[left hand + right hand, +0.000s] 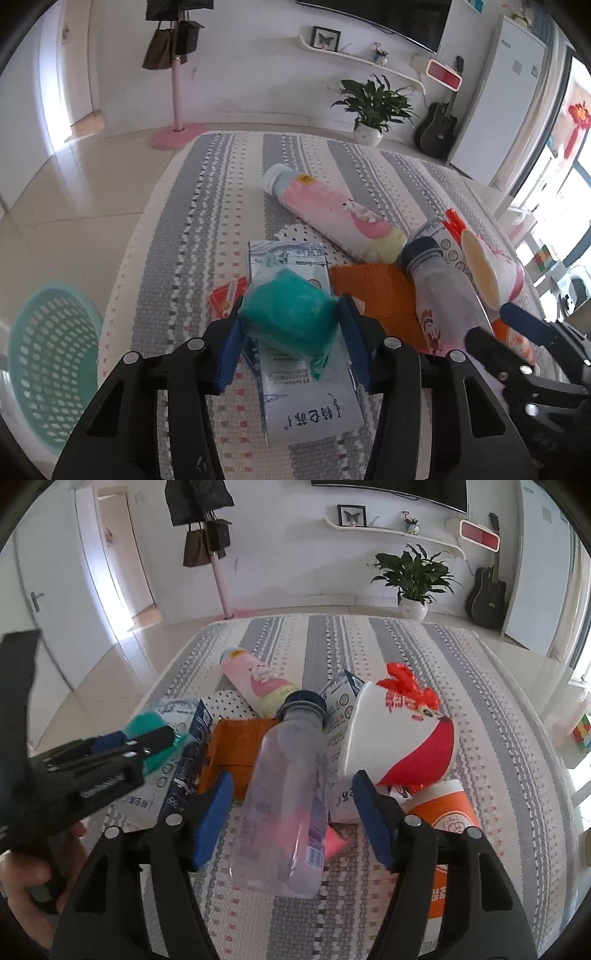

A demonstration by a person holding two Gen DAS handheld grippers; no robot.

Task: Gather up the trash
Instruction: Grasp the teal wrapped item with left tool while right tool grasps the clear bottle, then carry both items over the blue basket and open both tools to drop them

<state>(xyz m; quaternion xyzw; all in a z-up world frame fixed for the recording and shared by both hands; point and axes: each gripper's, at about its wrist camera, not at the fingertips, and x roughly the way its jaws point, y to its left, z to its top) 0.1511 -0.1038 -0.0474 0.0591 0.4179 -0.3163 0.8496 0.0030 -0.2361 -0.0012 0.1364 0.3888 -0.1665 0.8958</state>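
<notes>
Only the left wrist view shows the teal basket [51, 365] on the floor beside the striped surface [207, 206]. The left hand-held gripper [290, 325] clenches a teal packet [291, 314] atop a milk carton [310, 402]. The right hand-held gripper [291, 816] stands released, its pads clear of the clear bottle [284, 794] between them. Farther back lies a pink bottle [255, 683].

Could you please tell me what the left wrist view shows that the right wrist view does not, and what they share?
Only the left wrist view shows the teal basket on the floor and the left claw closed on the green packet. Only the right wrist view shows the right claw open around the clear bottle, with a gap beside each pad, and a hand. Both show the pink bottle, orange paper, striped cloth and potted plant.
</notes>
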